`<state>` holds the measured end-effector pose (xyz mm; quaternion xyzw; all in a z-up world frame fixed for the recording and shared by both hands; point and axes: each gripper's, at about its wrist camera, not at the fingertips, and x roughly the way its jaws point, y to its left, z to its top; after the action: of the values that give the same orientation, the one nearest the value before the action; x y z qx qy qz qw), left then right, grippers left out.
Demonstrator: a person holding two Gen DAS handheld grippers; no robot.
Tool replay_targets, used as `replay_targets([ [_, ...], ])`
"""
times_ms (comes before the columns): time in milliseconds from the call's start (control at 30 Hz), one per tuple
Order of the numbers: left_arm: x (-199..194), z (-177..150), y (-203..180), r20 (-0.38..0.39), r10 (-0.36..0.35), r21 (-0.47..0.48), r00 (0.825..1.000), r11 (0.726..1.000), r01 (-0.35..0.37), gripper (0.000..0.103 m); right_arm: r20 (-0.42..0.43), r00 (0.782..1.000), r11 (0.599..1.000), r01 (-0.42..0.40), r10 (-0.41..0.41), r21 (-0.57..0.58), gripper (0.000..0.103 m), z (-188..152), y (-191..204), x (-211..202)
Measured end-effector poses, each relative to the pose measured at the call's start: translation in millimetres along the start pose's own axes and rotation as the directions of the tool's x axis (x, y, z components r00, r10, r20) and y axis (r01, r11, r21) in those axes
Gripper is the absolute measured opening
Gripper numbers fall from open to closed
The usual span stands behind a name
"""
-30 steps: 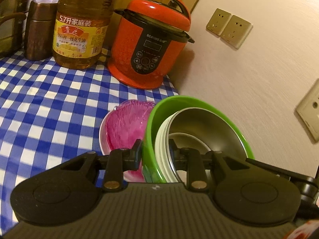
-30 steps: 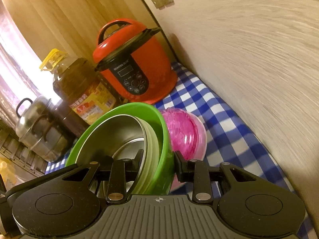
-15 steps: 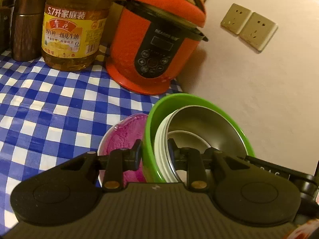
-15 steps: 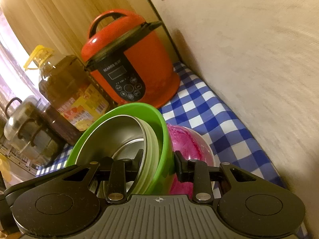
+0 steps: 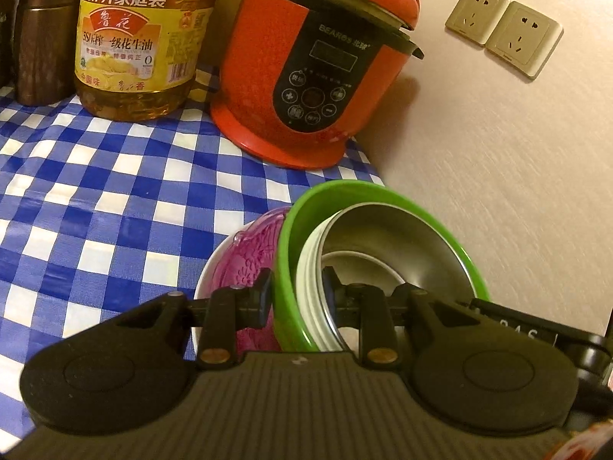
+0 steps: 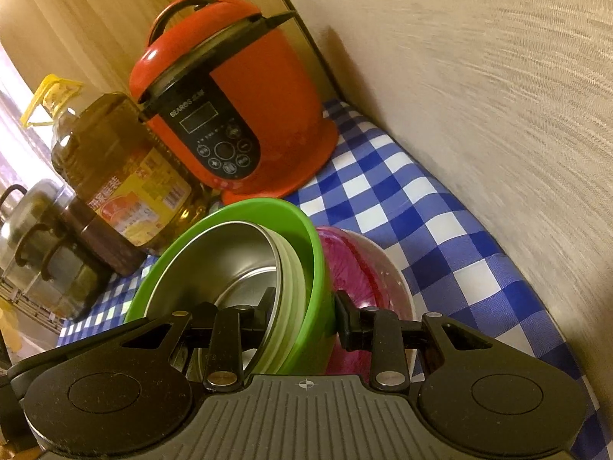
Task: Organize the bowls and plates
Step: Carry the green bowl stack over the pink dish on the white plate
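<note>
Checked cloth (image 5: 115, 207) — bowl stack (image 5: 291, 230) between tool (image 5: 297, 287) tips.

Blue-checked tablecloth (image 5: 115, 199), red cooker (image 5: 310, 76), oil jug (image 5: 141, 38), pink bowl (image 5: 249, 260)

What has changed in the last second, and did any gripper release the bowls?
Both grippers, left and right, carried the nested stack closer to the red cooker and wall, which now look larger. Nothing was released: each stays clamped on the green bowl rim with the steel bowl inside and the pink bowl beneath.
</note>
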<state>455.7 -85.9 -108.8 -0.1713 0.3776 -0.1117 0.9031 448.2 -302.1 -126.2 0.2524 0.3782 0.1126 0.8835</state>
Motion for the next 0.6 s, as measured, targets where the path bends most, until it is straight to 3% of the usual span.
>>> replay_targets([
  [600, 8.9, -2.5, 4.5, 0.013, -0.009, 0.006, 1.0, 1.0, 0.009, 0.024, 0.009, 1.0, 1.0, 0.0, 0.0, -0.021, 0.031, -1.5, -1.1, 7.1],
])
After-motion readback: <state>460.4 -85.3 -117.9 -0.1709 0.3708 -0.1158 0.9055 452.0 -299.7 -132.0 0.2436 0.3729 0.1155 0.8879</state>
